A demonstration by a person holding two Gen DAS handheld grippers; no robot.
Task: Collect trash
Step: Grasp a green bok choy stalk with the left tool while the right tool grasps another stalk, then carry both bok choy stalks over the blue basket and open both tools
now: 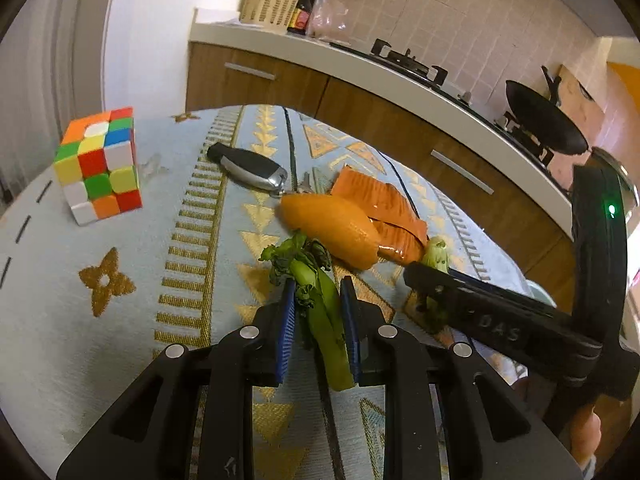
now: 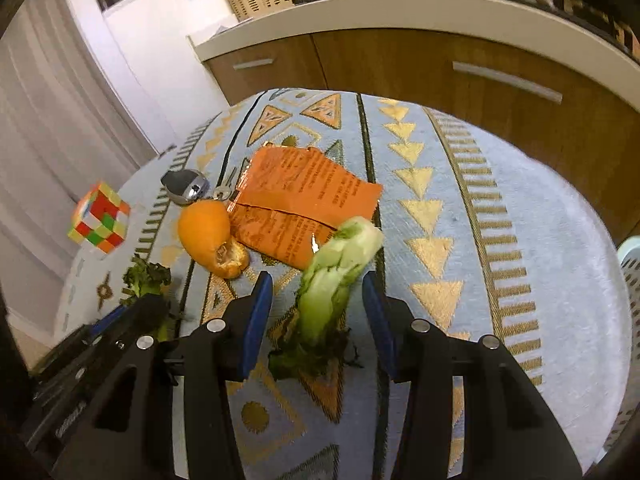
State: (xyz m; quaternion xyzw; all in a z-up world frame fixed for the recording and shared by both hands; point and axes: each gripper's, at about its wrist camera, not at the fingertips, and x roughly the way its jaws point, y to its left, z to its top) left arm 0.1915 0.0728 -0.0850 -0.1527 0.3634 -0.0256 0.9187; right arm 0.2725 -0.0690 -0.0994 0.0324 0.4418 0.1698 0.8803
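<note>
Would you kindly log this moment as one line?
left gripper: shut on leafy stalk | right gripper: open around bok choy stub | orange peel, wrapper: untouched

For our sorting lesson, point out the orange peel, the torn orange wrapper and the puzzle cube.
orange peel [image 2: 206,226], right wrist view, its rounded outer skin.
orange wrapper [image 2: 308,186], right wrist view, its printed upper piece.
puzzle cube [image 1: 100,164], left wrist view, its near face.

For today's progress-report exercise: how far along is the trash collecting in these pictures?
Done: nothing visibly binned yet. In hand: the left hand-held gripper is clamped on a leafy green stalk; the right hand-held gripper straddles a pale cabbage stump, unpinched. Left: orange peel and orange wrapper lie on the tablecloth.
</note>
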